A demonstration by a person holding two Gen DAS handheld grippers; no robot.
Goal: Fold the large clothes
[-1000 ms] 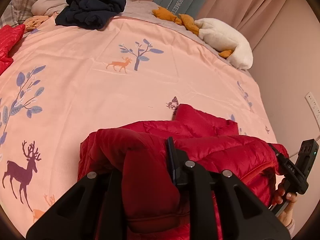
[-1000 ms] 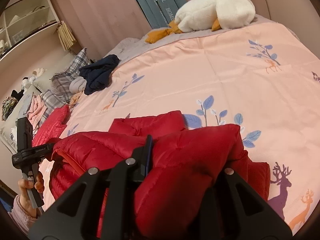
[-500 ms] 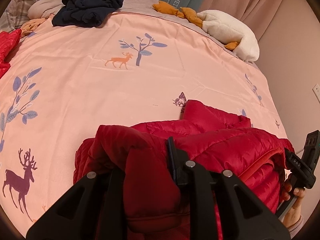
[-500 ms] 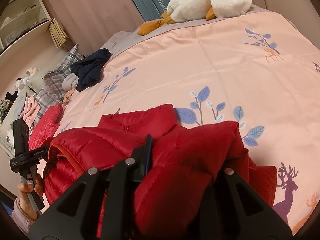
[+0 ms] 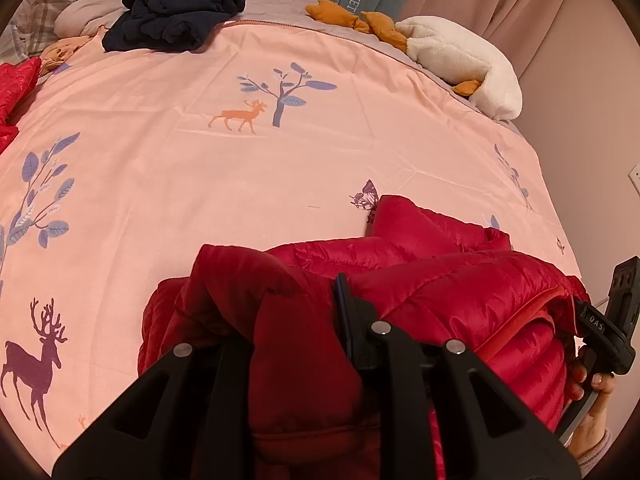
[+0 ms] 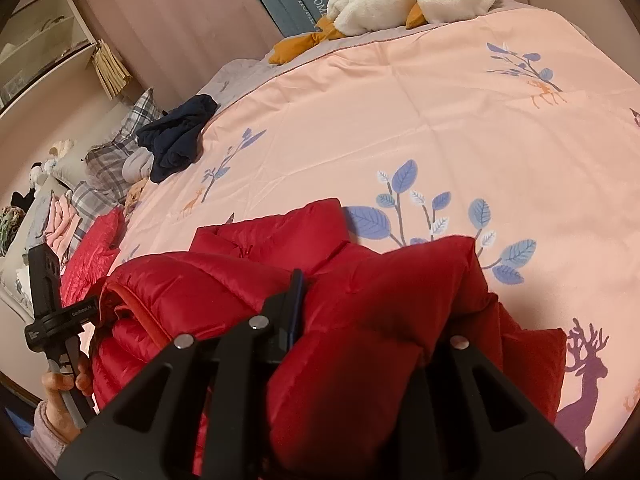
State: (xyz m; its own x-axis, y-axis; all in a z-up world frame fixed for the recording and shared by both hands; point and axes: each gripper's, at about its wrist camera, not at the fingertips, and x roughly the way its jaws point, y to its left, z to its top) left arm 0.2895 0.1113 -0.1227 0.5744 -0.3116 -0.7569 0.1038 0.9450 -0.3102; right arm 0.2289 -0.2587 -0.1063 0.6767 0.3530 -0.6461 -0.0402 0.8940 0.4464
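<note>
I see the red puffer jacket (image 5: 460, 292) bunched along the lower edge of the frame on the pink duvet (image 5: 200, 168), its long axis running left to right between my two grippers. It looks glossy, quilted, doubled over itself, with an orange-trimmed edge at lower right. My left gripper (image 5: 296, 344) is clamped on a thick fold of it; my right gripper (image 6: 372, 340) likewise bites a fold. A navy garment (image 5: 180, 12) sits at upper left.

Quilted red jacket (image 5: 460, 292), glossy cloth; bedspread (image 5: 240, 184), smooth matt cotton-like cloth.
</note>
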